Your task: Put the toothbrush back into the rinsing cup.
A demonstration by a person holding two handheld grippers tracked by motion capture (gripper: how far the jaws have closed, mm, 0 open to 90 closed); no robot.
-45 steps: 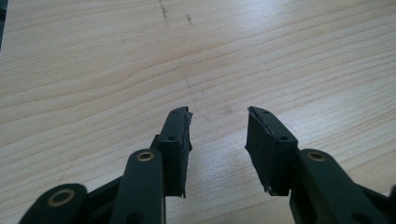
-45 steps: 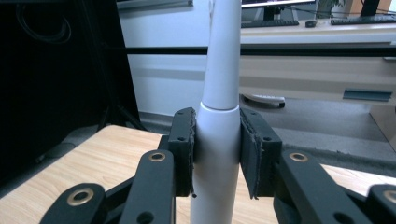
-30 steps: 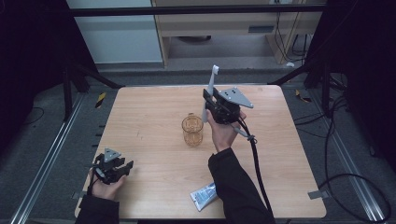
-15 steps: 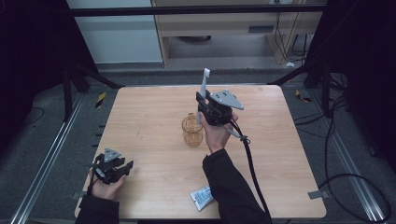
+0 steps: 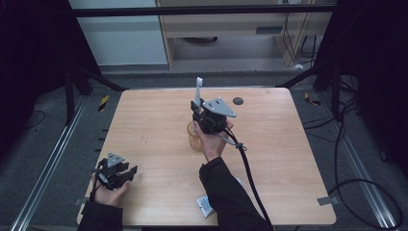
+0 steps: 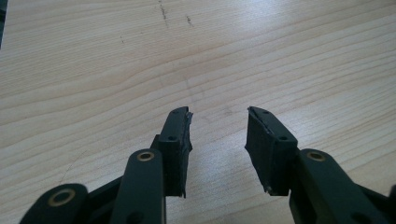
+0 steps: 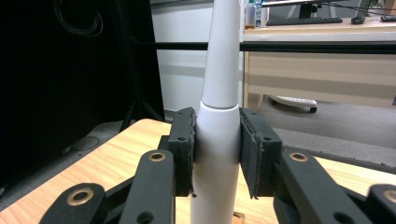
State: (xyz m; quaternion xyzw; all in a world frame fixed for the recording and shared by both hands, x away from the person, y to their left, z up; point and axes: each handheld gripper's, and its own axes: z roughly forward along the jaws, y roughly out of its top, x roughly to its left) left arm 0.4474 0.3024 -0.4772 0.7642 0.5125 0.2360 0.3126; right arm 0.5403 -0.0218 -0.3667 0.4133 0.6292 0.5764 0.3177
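Right gripper (image 7: 217, 144) clamps a smooth white toothbrush (image 7: 219, 93), tapering upward, over the amber cup (image 5: 194, 137); left gripper (image 6: 218, 135) gapes, nothing between.

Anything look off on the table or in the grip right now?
Nothing stands out. The right gripper holds the white toothbrush upright and centred above the amber cup; the cup stands upright, nothing spilled.

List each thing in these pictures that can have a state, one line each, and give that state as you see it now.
Right gripper: shut on the white toothbrush.
White toothbrush: upright, clamped between the pads, above the cup.
Amber cup: standing upright on the table, open top.
Left gripper: open, nothing between the jaws, low over bare wood.
Small packet: lying flat at the table's near edge.
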